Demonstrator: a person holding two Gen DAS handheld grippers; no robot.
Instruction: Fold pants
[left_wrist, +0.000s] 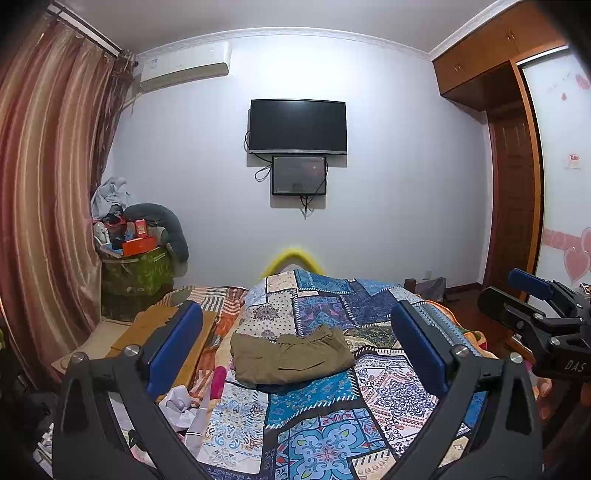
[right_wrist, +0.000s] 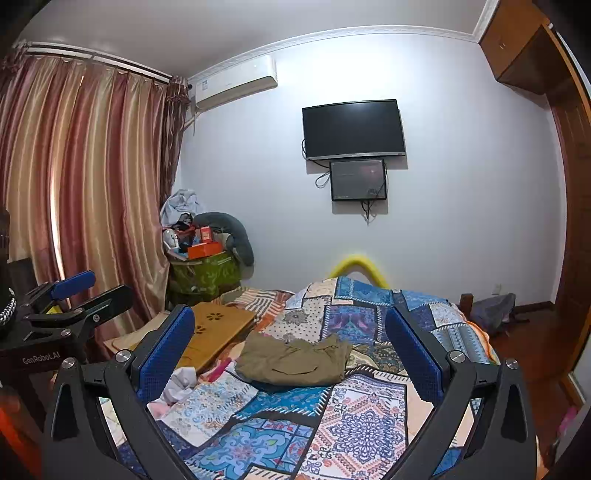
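Olive-brown pants (left_wrist: 291, 354) lie folded into a compact bundle on the patterned bedspread (left_wrist: 325, 417), also in the right wrist view (right_wrist: 295, 360). My left gripper (left_wrist: 295, 332) is open and empty, held above the bed short of the pants, blue pads wide apart. My right gripper (right_wrist: 290, 332) is open and empty too, at a similar height. The right gripper shows at the right edge of the left wrist view (left_wrist: 535, 314); the left gripper shows at the left edge of the right wrist view (right_wrist: 70, 299).
A wooden lap tray (right_wrist: 218, 325) lies on the bed's left side, with crumpled white cloth (right_wrist: 177, 384) and a pink item (left_wrist: 218, 380) beside it. A cluttered green box (left_wrist: 136, 273) stands by the curtain. A TV (left_wrist: 297, 125) hangs on the far wall; a wardrobe stands right.
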